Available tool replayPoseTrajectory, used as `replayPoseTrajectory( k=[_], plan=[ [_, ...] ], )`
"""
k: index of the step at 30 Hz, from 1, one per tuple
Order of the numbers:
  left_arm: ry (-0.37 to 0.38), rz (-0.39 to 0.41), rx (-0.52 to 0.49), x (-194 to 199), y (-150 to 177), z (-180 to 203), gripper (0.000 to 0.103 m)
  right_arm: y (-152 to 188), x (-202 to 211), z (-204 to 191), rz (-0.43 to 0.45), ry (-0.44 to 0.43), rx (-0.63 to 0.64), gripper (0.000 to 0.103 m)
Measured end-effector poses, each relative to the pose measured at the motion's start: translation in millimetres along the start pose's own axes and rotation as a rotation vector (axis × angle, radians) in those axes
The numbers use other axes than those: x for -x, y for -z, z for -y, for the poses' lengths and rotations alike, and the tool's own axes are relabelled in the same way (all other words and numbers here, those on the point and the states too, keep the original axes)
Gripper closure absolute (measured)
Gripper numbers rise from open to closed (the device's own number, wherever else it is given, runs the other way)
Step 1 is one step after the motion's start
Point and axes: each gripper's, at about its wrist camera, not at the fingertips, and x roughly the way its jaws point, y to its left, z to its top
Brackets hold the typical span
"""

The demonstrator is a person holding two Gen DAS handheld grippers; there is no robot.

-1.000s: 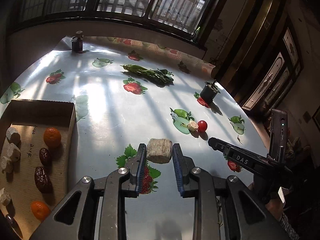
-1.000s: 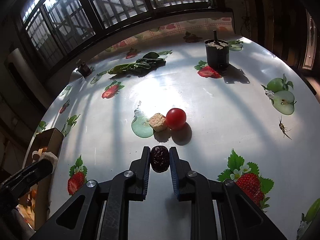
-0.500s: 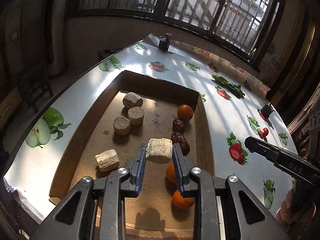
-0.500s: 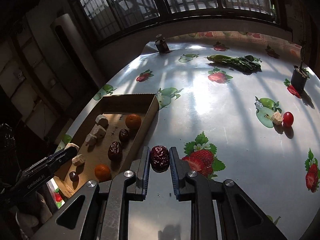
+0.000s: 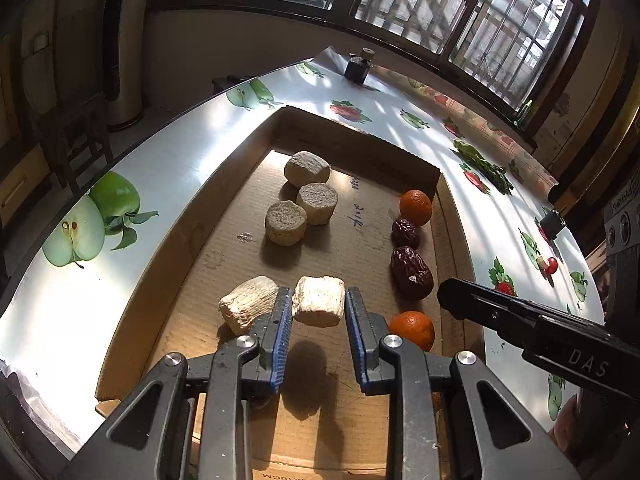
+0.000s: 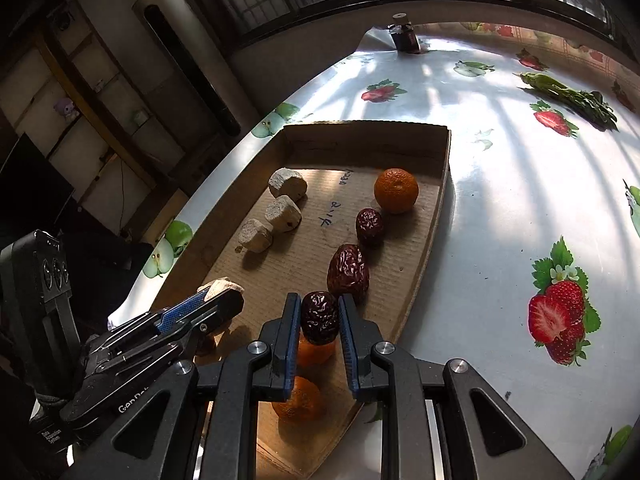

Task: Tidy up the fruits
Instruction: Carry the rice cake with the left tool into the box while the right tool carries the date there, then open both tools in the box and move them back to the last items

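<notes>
The pale chunk (image 5: 319, 301), clamped in the left gripper (image 5: 319, 312), hangs over the box (image 5: 224, 216) floor beside another chunk (image 5: 248, 304). The date (image 6: 319, 317), pinched by the right gripper (image 6: 319, 326), hovers by the other dates (image 6: 348, 270). Placing is in hand; next, lowering and releasing seems needed. A second ago both hung over the tablecloth (image 6: 520, 200), away from the box.

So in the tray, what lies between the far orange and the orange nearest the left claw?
Two wrinkled dates lie in a line between the far orange and the near orange, clearest in the left wrist view.
</notes>
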Motion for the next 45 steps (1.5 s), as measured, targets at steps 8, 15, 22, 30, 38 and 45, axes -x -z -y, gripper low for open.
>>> replayPoseTrajectory(
  k=[8,15,22,30,38,45],
  plan=[
    [0.024,-0.008,0.047,-8,1,-7,0.076,0,-14,-6,-0.011,0.108,0.051,0.082],
    [0.039,0.003,0.101,4,-3,-15,0.059,0,-13,-5,-0.007,0.120,0.045,0.075],
    [-0.003,0.049,0.089,27,-6,-7,0.048,3,10,3,0.042,0.119,0.008,0.066],
    [-0.141,0.134,-0.046,48,-3,32,0.029,27,64,18,0.192,0.170,-0.081,0.051],
    [-0.197,0.179,-0.148,60,6,63,0.029,50,84,37,0.218,0.231,-0.125,0.051],
    [-0.208,0.183,-0.197,64,12,85,0.029,61,102,49,0.254,0.226,-0.155,0.050]
  ],
)
